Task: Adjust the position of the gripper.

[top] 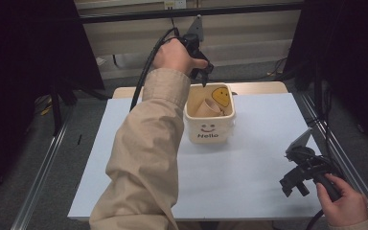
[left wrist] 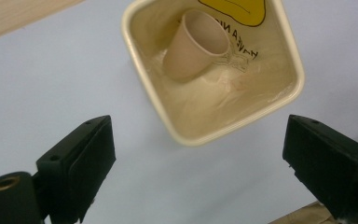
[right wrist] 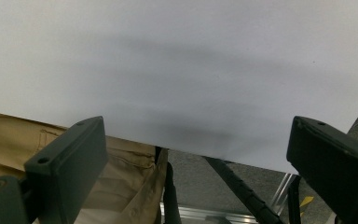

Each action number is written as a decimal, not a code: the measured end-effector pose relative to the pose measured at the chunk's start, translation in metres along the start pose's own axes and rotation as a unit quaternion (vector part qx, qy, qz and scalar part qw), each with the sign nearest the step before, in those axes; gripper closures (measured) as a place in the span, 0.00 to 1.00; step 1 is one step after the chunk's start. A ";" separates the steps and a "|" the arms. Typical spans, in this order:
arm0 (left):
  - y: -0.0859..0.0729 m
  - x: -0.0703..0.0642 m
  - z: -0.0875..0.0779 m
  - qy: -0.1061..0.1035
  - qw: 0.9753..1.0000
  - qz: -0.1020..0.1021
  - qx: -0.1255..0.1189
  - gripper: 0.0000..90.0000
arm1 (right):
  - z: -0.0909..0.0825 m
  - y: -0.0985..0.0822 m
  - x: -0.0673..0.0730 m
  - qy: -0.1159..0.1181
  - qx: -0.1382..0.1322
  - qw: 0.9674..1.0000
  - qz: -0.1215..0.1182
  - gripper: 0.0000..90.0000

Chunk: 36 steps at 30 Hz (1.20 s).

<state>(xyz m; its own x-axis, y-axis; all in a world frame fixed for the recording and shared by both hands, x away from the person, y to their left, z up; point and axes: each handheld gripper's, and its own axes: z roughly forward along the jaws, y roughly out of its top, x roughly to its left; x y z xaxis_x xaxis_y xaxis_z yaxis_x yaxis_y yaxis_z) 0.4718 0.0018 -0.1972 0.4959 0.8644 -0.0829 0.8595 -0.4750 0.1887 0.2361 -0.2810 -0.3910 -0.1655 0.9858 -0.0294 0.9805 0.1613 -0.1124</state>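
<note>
In the high view, we see a cream square bucket (top: 209, 128) printed with a smile and "Hello" standing on the white table (top: 249, 172), toward its far middle. A tan paper cup (top: 208, 108) lies tilted inside it. The left gripper (top: 202, 72), held by the left hand (top: 175, 55) on a beige-sleeved arm, hangs over the bucket's far rim with its jaws pointing down. The right gripper (top: 294, 184) sits low at the table's near right edge in the right hand (top: 345, 203). In the left gripper view, we see both black jaws spread wide with nothing between them; below them the bucket (left wrist: 186, 133) opens upward and the cup (left wrist: 193, 46) leans on its side within. In the right gripper view, we see the jaws likewise spread wide and empty over the bare table (right wrist: 177, 60), with beige fabric (right wrist: 130, 186) at lower left.
</note>
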 end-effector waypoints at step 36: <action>-0.098 0.078 -0.025 0.031 0.998 -0.049 -0.023 0.06 | 0.001 0.001 0.002 -0.012 0.000 1.000 0.006 0.06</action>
<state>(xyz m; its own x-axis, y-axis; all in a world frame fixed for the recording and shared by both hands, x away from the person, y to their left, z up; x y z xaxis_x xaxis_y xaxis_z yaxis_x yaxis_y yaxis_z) 0.4227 0.1203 -0.1974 0.3991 0.9159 -0.0423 0.8967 -0.3802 0.2267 0.2367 -0.2788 -0.3923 -0.1565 0.9862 -0.0547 0.9823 0.1497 -0.1124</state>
